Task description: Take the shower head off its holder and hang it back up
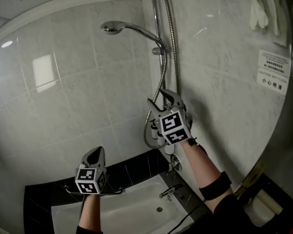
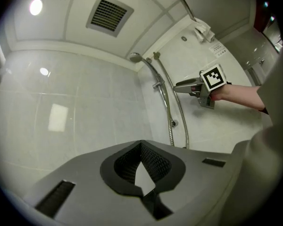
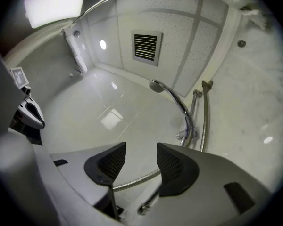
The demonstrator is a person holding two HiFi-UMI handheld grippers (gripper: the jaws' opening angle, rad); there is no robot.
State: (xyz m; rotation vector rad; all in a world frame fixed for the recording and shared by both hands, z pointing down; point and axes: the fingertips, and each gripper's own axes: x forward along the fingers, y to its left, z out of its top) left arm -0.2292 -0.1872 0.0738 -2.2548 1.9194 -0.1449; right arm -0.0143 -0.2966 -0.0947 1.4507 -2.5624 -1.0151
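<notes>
The chrome shower head (image 1: 112,27) sits in its holder (image 1: 160,49) high on the vertical rail (image 1: 175,43), pointing left. Its metal hose (image 1: 162,82) hangs down in a loop. My right gripper (image 1: 162,99) is raised beside the hose, well below the holder, open with nothing between its pads. In the right gripper view the shower head (image 3: 156,85) and holder (image 3: 188,134) lie ahead, above the open right gripper (image 3: 140,161); the hose (image 3: 132,182) passes beyond the jaws. My left gripper (image 1: 94,152) is lower left, shut and empty, also shut in its own view (image 2: 142,161).
A white bathtub (image 1: 136,204) with a chrome faucet (image 1: 170,189) lies below, edged by a black tile ledge (image 1: 136,167). A grab bar (image 1: 115,191) runs behind my left hand. A caution sign (image 1: 273,72) and towels (image 1: 259,9) are on the right wall.
</notes>
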